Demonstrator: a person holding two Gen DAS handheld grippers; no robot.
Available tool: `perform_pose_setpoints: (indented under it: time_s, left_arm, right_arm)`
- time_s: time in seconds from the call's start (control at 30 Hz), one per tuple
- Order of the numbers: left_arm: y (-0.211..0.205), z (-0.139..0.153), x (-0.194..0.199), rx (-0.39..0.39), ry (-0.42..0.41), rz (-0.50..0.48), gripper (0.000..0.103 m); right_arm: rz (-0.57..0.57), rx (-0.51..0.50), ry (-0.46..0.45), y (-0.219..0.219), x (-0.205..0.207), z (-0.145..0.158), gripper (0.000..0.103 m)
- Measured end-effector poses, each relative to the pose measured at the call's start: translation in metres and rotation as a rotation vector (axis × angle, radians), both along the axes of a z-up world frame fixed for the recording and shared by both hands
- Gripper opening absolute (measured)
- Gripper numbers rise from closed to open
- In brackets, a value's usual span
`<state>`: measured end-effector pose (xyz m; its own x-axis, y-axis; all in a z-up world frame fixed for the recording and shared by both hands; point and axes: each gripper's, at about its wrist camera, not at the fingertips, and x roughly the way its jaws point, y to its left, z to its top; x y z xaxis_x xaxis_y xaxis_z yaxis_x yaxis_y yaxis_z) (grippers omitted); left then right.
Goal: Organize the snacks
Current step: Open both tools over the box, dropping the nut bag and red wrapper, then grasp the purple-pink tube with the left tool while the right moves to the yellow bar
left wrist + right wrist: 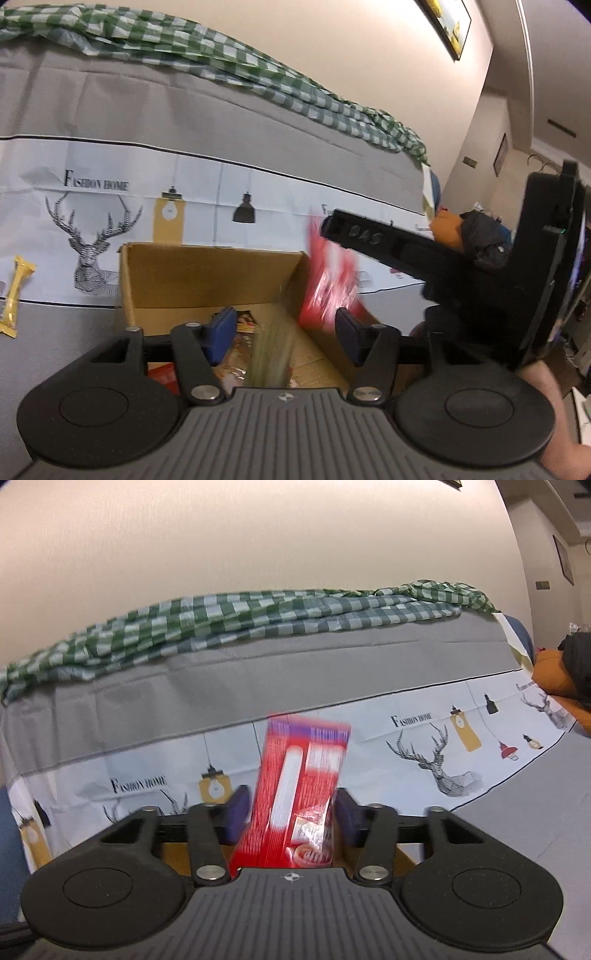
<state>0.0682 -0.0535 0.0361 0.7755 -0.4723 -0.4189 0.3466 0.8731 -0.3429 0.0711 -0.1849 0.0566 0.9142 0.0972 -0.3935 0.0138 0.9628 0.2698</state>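
Red snack packet (pixel 299 794) stands upright between pads of right gripper (pixel 291 814) at centre frame, blurred; jaws appear clamped on it. Left gripper (pixel 284 334) spread wide, holding nothing, above open cardboard box (pixel 207 277) at lower centre, snacks inside. Same red packet hangs at box's right wall. Yellow bar (pixel 14 295) lies far left on grey tablecloth (pixel 184 110); green checked cloth (pixel 221 55) bunched across top.

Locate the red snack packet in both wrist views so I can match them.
Left wrist: the red snack packet is right of centre, blurred, beside the cardboard box, under the right gripper.
Right wrist: bottom centre, upright between the blue pads.
Shared landmark: green checked cloth.
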Motion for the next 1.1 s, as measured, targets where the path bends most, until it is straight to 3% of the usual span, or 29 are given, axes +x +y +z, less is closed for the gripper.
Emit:
perform_pose_setpoints:
  time_s: [0.2,0.3,0.37,0.47,0.53,0.67,0.77,0.9,1.1]
  left_arm:
    - [0.012,0.0,0.004,-0.001,-0.009,0.051,0.062]
    - [0.018,0.0,0.006,0.007,-0.014,0.081,0.045]
    - [0.023,-0.001,0.008,0.011,-0.01,0.094,0.028]
    - [0.036,0.0,0.011,0.003,-0.011,0.122,0.02]
    - [0.049,0.001,0.014,-0.008,-0.01,0.155,0.02]
    - [0.083,-0.003,0.023,-0.025,0.025,0.254,0.02]
    - [0.109,-0.013,0.033,0.02,0.071,0.361,0.021]
    - [0.138,-0.028,0.044,0.104,0.151,0.493,0.021]
    - [0.17,-0.055,0.052,0.172,0.236,0.605,0.023]
  right_arm:
    - [-0.019,0.008,0.004,0.003,0.0,0.0,0.069]
    - [-0.01,0.013,0.009,0.008,0.0,0.0,0.069]
    - [-0.003,0.021,0.014,0.012,0.0,0.0,0.069]
    - [0.007,0.031,0.022,0.019,0.001,0.001,0.069]
    - [0.019,0.046,0.029,0.025,0.0,0.001,0.068]
    - [0.049,0.078,0.049,0.037,-0.001,0.001,0.055]
    - [0.07,0.096,0.059,0.049,-0.003,0.0,0.045]
    - [0.119,0.118,0.066,0.066,-0.008,0.0,0.044]
    - [0.22,0.18,0.091,0.091,-0.01,-0.001,0.045]
